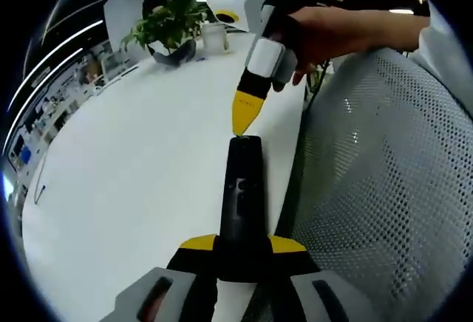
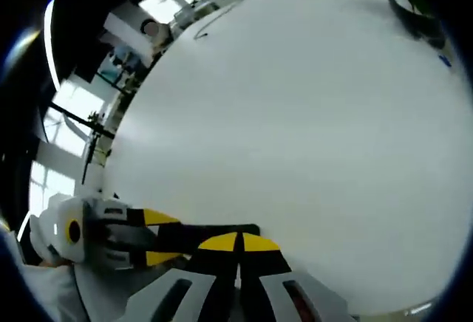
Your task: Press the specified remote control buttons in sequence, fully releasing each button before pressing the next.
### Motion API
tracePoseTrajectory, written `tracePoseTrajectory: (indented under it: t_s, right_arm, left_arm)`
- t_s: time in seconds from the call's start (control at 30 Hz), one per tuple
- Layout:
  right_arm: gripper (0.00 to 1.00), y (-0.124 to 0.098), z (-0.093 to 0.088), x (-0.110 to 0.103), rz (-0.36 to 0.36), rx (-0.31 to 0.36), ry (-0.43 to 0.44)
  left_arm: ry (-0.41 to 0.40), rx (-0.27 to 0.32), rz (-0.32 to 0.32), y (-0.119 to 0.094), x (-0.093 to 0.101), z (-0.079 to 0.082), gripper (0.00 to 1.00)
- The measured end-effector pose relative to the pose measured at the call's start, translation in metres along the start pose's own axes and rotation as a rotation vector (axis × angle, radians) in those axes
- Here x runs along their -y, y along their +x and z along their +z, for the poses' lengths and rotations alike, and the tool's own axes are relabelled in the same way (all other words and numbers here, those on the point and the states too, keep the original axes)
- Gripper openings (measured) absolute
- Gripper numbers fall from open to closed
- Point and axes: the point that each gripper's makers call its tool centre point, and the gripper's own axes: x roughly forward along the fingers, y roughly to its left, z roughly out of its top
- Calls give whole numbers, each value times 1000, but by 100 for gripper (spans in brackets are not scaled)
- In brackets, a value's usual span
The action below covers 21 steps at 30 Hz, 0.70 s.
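Note:
A long black remote control sticks out forward over the white table, with my left gripper shut on its near end. A hand holds my right gripper, which comes down from above, shut. Its yellow tip rests at the remote's far end; whether it touches I cannot tell. In the right gripper view, my right gripper has its yellow jaws shut together just over the black remote. The left gripper holds that remote from the left, above the table.
A potted green plant and a white cup stand at the table's far end. A grey mesh chair back rises right beside the table edge. Shelves and windows line the room beyond.

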Motion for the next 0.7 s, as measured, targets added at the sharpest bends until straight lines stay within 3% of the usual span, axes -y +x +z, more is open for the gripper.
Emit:
tracePoseTrajectory:
  t_s: [0.17, 0.53, 0.7]
  right_arm:
    - [0, -1, -4, 1, 8, -8, 28]
    - [0, 0, -6, 1, -1, -11, 21]
    - [0, 0, -8, 2, 11, -5, 70]
  left_arm:
    - [-33, 19, -9, 1, 0, 1, 24]
    - [-19, 40, -15, 1, 2, 2, 24]
    - [-34, 50, -10, 2, 2, 3, 24]
